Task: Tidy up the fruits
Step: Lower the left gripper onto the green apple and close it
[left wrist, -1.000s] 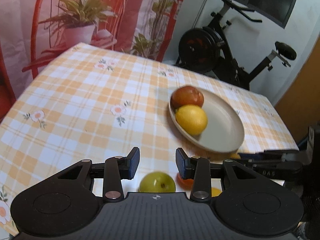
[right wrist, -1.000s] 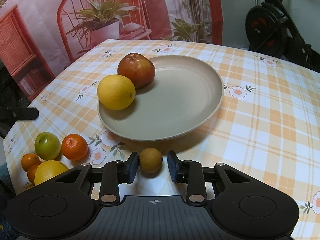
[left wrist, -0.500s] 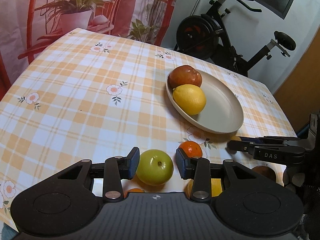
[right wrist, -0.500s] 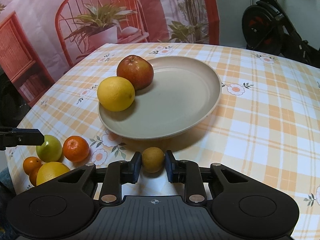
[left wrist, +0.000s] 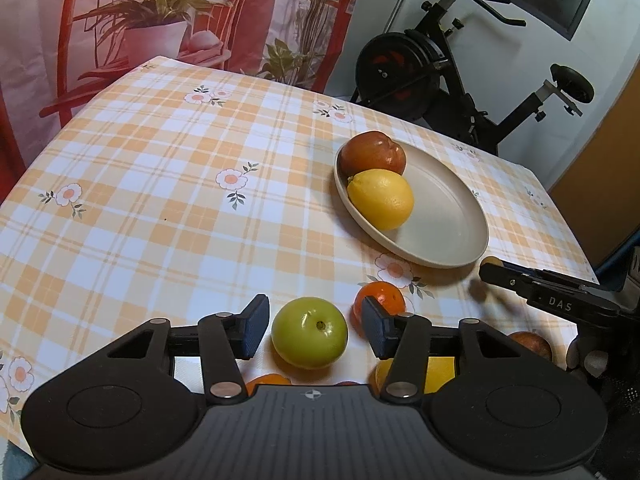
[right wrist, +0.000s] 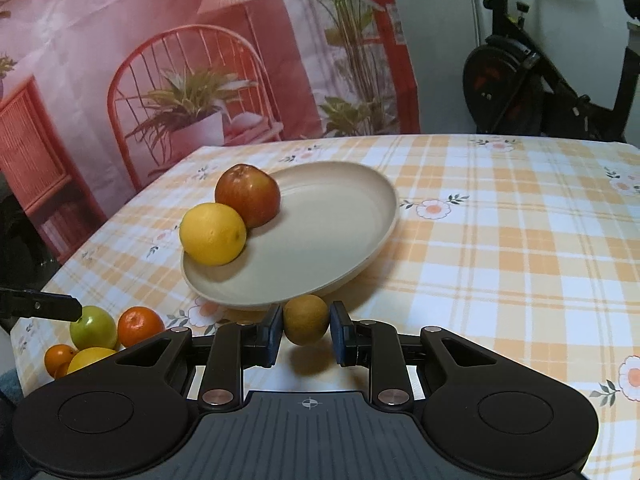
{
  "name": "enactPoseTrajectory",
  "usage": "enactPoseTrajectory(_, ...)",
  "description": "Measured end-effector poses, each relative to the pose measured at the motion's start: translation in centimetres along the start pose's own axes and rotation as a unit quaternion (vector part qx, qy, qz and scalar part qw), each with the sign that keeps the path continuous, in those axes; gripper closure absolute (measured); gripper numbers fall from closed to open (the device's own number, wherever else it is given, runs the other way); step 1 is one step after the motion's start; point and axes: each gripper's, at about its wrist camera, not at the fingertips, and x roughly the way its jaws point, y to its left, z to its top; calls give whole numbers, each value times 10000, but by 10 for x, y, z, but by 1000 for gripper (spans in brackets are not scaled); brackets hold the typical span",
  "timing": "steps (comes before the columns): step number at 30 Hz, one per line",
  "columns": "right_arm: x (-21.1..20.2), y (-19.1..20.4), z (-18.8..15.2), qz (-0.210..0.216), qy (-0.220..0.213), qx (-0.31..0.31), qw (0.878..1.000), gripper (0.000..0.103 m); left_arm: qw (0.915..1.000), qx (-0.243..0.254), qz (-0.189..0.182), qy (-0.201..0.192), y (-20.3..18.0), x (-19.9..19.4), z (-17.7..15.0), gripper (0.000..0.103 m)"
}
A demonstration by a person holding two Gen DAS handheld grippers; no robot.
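A beige plate (left wrist: pixel 452 216) (right wrist: pixel 340 232) on the checked tablecloth holds a red apple (left wrist: pixel 372 153) (right wrist: pixel 248 194) and a yellow lemon (left wrist: pixel 382 199) (right wrist: pixel 212 234). My left gripper (left wrist: pixel 314 332) is open, with a green apple (left wrist: pixel 309 332) (right wrist: pixel 93 327) on the table between its fingers. My right gripper (right wrist: pixel 306 330) is shut on a small brown fruit (right wrist: pixel 306 320) and holds it lifted just in front of the plate's near rim. In the left wrist view the right gripper (left wrist: pixel 540 292) shows at the right.
An orange mandarin (left wrist: pixel 380 300) (right wrist: pixel 140 326) lies beside the green apple. More small oranges (right wrist: pixel 58 360) and a yellow fruit (right wrist: pixel 90 358) lie near the table's edge. An exercise bike (left wrist: pixel 448 72) stands behind the table. A printed backdrop (right wrist: pixel 180 80) hangs behind.
My left gripper has come down around the green apple. My right gripper has shut on the small brown fruit and lifted it off the cloth.
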Motion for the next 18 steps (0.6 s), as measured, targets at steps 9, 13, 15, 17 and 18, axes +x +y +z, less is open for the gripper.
enactPoseTrajectory(9,-4,0,-4,69,-164,-10,9998,80,9998,62,124,144,-2,8,-2,50)
enactPoseTrajectory(13,-6,0,-5,85,-206,14,9998,80,9996,80,158,228,-2,12,-3,50)
enactPoseTrajectory(15,-6,-1,-6,91,-204,25,9997,80,9995,87,157,279,-2,15,-3,50)
enactPoseTrajectory(17,-5,-1,-6,95,-204,22,9997,80,9993,97,151,318,-2,17,-4,50)
enactPoseTrajectory(18,-6,-1,-7,92,-207,23,9997,80,9993,108,164,327,-3,17,-4,49)
